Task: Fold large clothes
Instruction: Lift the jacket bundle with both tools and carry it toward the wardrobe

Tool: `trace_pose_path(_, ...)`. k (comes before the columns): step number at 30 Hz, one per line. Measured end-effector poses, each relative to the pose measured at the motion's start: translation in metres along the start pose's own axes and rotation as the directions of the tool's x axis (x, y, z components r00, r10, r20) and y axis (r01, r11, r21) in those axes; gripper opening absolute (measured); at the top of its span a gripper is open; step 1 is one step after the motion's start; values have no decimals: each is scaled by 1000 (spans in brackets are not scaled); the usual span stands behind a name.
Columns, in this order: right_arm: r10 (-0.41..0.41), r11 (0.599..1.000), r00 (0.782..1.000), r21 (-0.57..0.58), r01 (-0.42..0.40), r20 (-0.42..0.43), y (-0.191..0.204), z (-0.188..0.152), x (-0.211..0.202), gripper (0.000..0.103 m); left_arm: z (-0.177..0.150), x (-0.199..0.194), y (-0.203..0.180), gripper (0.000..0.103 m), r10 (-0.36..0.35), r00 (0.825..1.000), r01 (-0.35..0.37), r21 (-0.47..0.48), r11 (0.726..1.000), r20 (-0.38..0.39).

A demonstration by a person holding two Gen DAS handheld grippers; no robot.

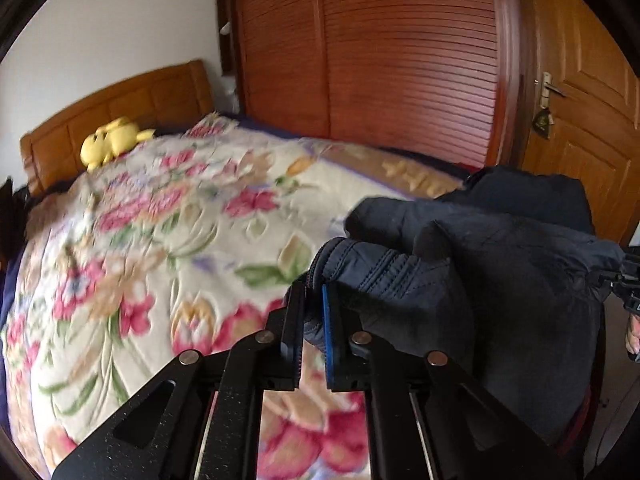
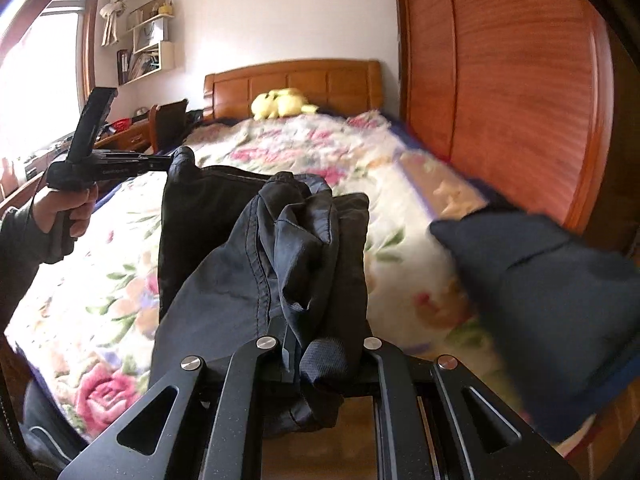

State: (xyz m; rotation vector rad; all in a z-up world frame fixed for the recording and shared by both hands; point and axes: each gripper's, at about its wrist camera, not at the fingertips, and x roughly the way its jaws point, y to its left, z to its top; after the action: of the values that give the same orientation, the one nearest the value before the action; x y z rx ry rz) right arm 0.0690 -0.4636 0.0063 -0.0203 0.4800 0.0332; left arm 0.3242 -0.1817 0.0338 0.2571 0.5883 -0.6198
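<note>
A dark navy padded jacket (image 1: 500, 264) hangs lifted above the bed, stretched between both grippers. My left gripper (image 1: 311, 296) is shut on a stitched, zippered edge of it, with fabric pinched between the black finger and the blue pad. In the right wrist view my right gripper (image 2: 316, 352) is shut on a bunched fold of the jacket (image 2: 248, 248), which drapes over its fingers. Further left, a hand (image 2: 64, 216) holds the left gripper (image 2: 170, 162), clamped on a jacket corner. A loose sleeve (image 2: 552, 280) swings blurred at the right.
Below lies the bed's floral blanket (image 1: 180, 220), with a yellow plush toy (image 1: 112, 140) by the wooden headboard (image 2: 296, 80). A slatted red-brown wardrobe (image 1: 400, 60) runs along the bed's far side, a wooden door (image 1: 580, 100) beside it. A desk and wall shelves (image 2: 148, 48) stand near the window.
</note>
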Motion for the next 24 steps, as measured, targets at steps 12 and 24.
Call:
trace_pose_path(12,-168,985,980,-7,170,104,-81,25,-73,11,109,21,-90,8,-63,992,48,128,991,114)
trace_pose_path(24,-325,945,935,34,324,141,-136,41,-144,11,185,47,-171,8,-159,977,129,197,972,141)
